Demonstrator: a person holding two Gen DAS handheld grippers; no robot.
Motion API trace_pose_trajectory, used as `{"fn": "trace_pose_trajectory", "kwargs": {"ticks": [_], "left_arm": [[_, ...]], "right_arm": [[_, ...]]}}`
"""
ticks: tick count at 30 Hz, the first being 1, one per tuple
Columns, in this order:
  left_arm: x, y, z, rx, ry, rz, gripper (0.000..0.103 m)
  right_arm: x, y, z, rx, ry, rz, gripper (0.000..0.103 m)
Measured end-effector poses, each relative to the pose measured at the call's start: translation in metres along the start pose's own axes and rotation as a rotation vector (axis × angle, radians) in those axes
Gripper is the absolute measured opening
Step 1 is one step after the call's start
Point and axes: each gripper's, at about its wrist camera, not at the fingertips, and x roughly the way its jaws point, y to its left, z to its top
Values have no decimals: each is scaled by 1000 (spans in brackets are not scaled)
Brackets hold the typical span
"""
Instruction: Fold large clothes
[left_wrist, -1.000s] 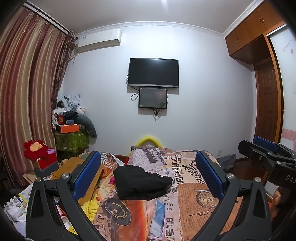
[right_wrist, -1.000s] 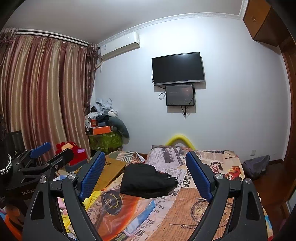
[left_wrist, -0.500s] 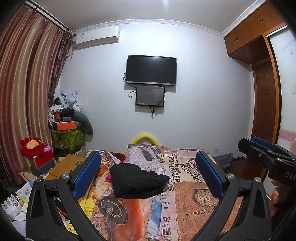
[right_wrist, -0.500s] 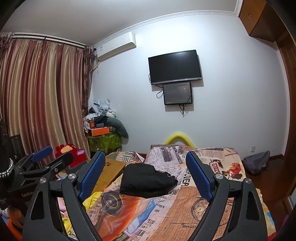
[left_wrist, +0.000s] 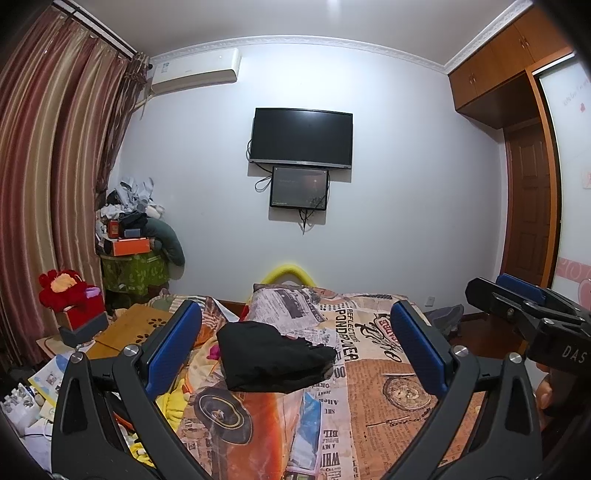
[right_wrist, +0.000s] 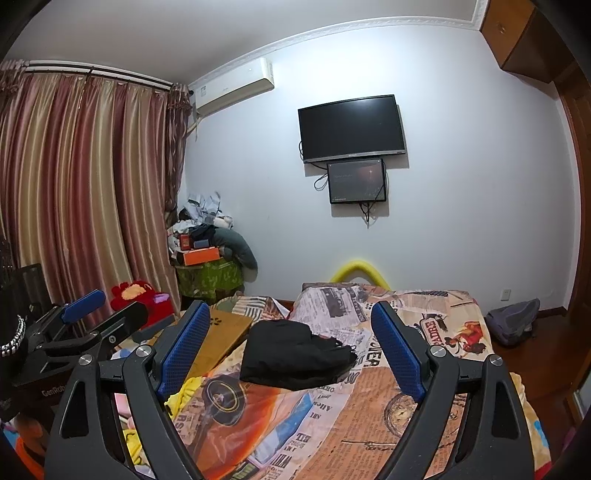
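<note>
A black garment (left_wrist: 271, 356) lies in a loose heap on the bed (left_wrist: 373, 373), on a bedspread printed like old newspapers and posters. It sits toward the middle of the bed, a little to the left, with its ragged end pointing right.

Both tongs hang in the air at the near end of the bed, aimed almost level at the far wall. The left gripper (left_wrist: 293, 345) has its blue pads spread wide with nothing between them; seen along its fingers, the garment lies well beyond the tips, framed in the gap and nearer the left pad. The right gripper (right_wrist: 291, 349) is spread just as wide and empty, and the garment again lies ahead of it, inside the gap, apart from both pads. Neither tool touches the cloth.

The two grippers stand side by side, each catching the other at the edge of its view.
</note>
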Motion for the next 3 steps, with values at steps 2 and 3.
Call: {"fn": "trace_pose_trajectory", "kwargs": {"ticks": [2,3], "left_arm": [[2,1,-1,-3,3,3,103],[2,1,-1,-5,4,6,103]], "right_arm": [[2,0,0,-1,4,1,87],[2,0,0,-1,5,1,87]]}}
